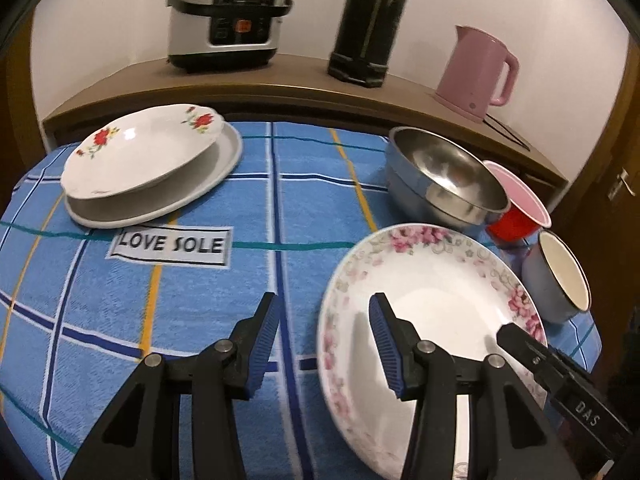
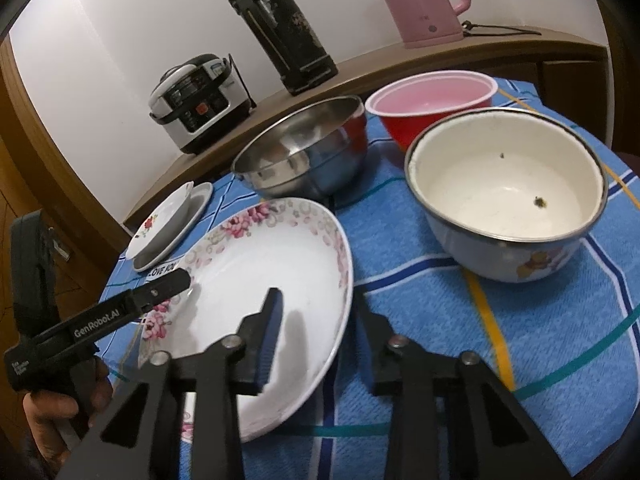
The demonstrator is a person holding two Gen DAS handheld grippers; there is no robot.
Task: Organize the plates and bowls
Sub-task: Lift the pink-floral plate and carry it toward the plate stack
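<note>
A white deep plate with pink flowers (image 1: 432, 280) (image 2: 256, 264) lies on the blue checked cloth, near me. My left gripper (image 1: 323, 300) is open and straddles its left rim, one pad inside and one outside. My right gripper (image 2: 318, 300) straddles the opposite rim, with a gap still showing at the inner pad. A red-flowered plate (image 1: 144, 152) (image 2: 160, 220) sits on a grey plate (image 1: 216, 172) at the far left. A steel bowl (image 1: 440, 172) (image 2: 304, 152), a red bowl with a pink inside (image 1: 516, 224) (image 2: 432, 96) and a white enamel bowl (image 1: 560, 272) (image 2: 504, 192) stand to the right.
Behind the table a wooden shelf (image 1: 280, 76) carries a rice cooker (image 1: 228, 12), a dark flask (image 1: 368, 20) and a pink kettle (image 1: 476, 68) with its cord. A hand (image 2: 44, 412) grips the left tool's handle. The table's edge drops off at the right.
</note>
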